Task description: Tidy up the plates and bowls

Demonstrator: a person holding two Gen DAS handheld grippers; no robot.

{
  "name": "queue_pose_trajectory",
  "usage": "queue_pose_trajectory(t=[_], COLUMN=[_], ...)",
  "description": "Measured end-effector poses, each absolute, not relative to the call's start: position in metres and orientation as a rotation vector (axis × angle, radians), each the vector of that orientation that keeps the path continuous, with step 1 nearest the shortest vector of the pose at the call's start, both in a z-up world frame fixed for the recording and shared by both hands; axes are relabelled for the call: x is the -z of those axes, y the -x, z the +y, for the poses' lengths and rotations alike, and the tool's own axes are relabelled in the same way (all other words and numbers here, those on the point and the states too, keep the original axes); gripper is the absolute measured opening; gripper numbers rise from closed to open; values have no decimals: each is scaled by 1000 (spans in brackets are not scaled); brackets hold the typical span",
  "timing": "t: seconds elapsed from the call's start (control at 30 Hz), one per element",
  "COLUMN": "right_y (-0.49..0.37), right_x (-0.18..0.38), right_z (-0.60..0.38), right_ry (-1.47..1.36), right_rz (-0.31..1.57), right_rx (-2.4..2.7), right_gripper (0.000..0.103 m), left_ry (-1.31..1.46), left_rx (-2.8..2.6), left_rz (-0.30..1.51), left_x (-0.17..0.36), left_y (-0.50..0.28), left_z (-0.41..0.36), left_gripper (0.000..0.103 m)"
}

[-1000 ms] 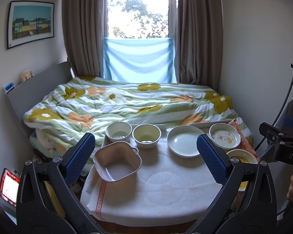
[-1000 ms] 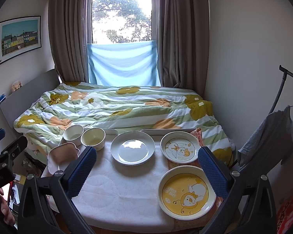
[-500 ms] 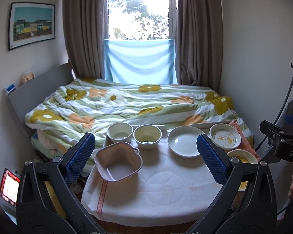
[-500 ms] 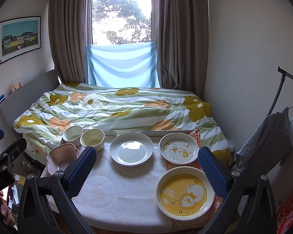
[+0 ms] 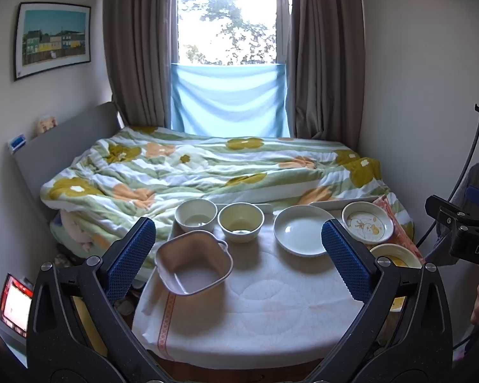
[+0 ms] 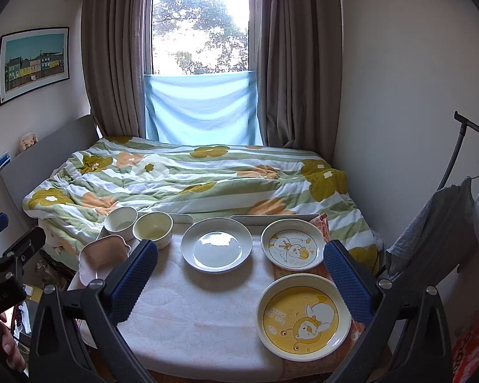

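On the cloth-covered table (image 5: 255, 312) stand a pink square bowl with handles (image 5: 193, 266), a white round bowl (image 5: 195, 214), a cream round bowl (image 5: 240, 221), a plain white plate (image 5: 300, 231), a small duck plate (image 5: 367, 226) and a large yellow duck plate (image 6: 303, 314). My left gripper (image 5: 238, 255) is open and empty, held above the table's near side, the pink bowl between its fingers in the view. My right gripper (image 6: 239, 277) is open and empty, above the table's near right part. The same dishes show in the right wrist view: pink bowl (image 6: 103, 255), white plate (image 6: 216, 248), small duck plate (image 6: 292, 248).
A bed with a flowered quilt (image 5: 207, 172) lies directly behind the table. Curtains and a window are at the back. A clothes rack with hanging garments (image 6: 447, 223) stands at the right. A lit red screen (image 5: 14, 303) is low at the left.
Both grippers have drifted slightly; the scene sits a little lower and nearer in both views. Nothing on the table has moved.
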State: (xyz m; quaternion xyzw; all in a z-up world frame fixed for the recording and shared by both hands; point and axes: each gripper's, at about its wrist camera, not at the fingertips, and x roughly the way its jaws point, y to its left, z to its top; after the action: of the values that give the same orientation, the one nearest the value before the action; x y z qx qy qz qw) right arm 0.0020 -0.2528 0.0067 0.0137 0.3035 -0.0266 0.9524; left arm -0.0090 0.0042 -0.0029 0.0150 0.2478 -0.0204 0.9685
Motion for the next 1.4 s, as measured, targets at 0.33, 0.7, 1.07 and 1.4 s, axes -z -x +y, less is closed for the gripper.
queue_pose_trajectory(t=[0.33,0.7,1.07,1.4], right_y=[-2,-1,-2,-2], right_x=[-8,-7,-6,-5], right_z=[-252,-252,-250,-248], right_ry=[-25,-26,-28,-28], right_rz=[617,617,619,618], right_rx=[54,52,54,55], right_gripper=[103,103,103,103], left_ry=[-29,-27,-20,-24], left_rx=[42,45,49,65], left_rz=[501,504,512,529], left_x=[3,5,8,7], left_y=[9,11,11,4], left_z=[5,6,11,8], left_gripper=[103,103,103,103])
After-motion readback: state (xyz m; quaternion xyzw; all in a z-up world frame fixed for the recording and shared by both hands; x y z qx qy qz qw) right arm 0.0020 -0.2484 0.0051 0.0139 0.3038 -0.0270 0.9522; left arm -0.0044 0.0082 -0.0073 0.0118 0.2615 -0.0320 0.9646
